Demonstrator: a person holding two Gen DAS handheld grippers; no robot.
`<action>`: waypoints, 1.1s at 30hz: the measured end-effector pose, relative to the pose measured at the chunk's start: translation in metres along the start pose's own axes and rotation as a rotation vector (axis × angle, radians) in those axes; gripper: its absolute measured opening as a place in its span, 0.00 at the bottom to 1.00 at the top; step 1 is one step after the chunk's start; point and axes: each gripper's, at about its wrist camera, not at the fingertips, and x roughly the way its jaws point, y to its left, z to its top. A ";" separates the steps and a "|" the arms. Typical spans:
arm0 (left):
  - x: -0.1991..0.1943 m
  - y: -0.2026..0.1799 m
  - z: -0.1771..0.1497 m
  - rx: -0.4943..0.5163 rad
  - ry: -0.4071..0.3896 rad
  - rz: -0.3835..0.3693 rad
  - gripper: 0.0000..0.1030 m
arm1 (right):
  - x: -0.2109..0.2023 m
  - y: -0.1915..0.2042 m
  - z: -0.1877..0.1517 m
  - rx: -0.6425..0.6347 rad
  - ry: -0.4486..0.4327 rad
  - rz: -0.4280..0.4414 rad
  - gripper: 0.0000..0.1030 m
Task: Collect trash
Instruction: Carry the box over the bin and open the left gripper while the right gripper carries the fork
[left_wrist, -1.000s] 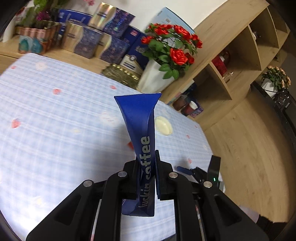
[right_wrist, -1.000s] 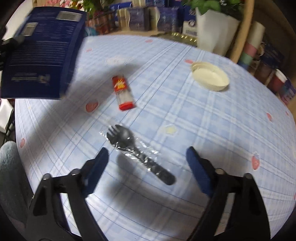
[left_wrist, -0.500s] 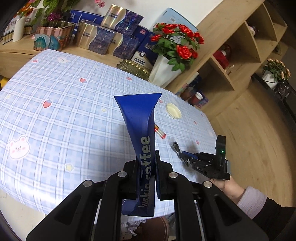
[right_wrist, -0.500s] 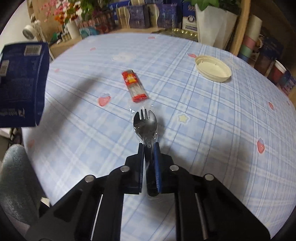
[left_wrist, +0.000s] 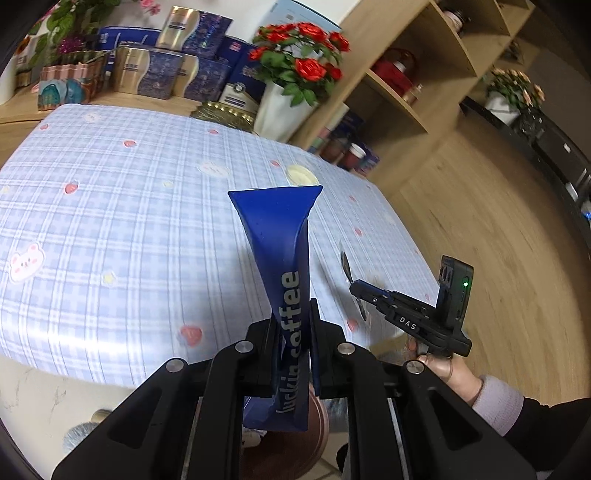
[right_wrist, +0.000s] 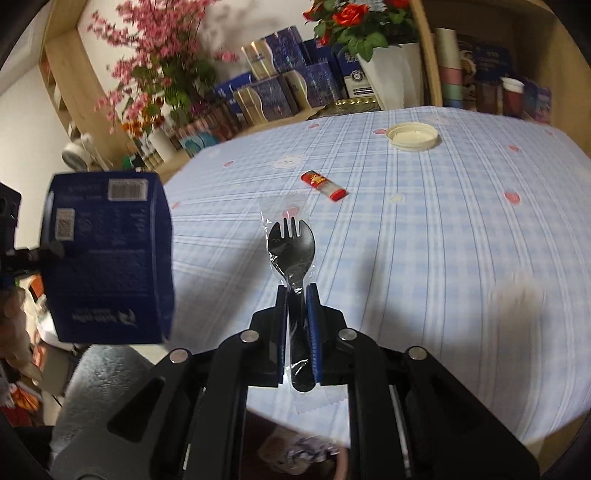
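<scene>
My left gripper (left_wrist: 293, 332) is shut on a blue luckin coffee carton (left_wrist: 282, 266), held up over the table's near edge; the carton also shows in the right wrist view (right_wrist: 107, 258). My right gripper (right_wrist: 295, 310) is shut on a black plastic spork in a clear wrapper (right_wrist: 291, 247), lifted off the table; it also shows in the left wrist view (left_wrist: 349, 273). A red and white sachet (right_wrist: 324, 183) and a cream round lid (right_wrist: 412, 136) lie on the blue checked tablecloth (right_wrist: 461, 240). A brown bin (left_wrist: 295, 439) with rubbish inside sits below both grippers.
A white vase of red roses (left_wrist: 291, 99), blue and gold boxes (left_wrist: 177, 70) and potted flowers stand behind the table. Wooden shelves (left_wrist: 413, 85) with cups are at the right. Wood floor lies to the right of the table.
My right gripper has closed on the wrapped spork and lifted it back off the table toward the near edge. My left gripper has pulled back with the carton.
</scene>
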 end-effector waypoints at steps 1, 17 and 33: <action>-0.001 -0.003 -0.006 0.005 0.009 -0.002 0.12 | -0.004 0.001 -0.006 0.009 -0.007 0.003 0.14; 0.036 -0.036 -0.112 0.121 0.281 0.010 0.12 | -0.045 -0.002 -0.081 0.100 -0.060 0.002 0.14; 0.114 -0.022 -0.142 0.025 0.483 0.111 0.12 | -0.033 -0.002 -0.093 0.084 -0.030 0.012 0.14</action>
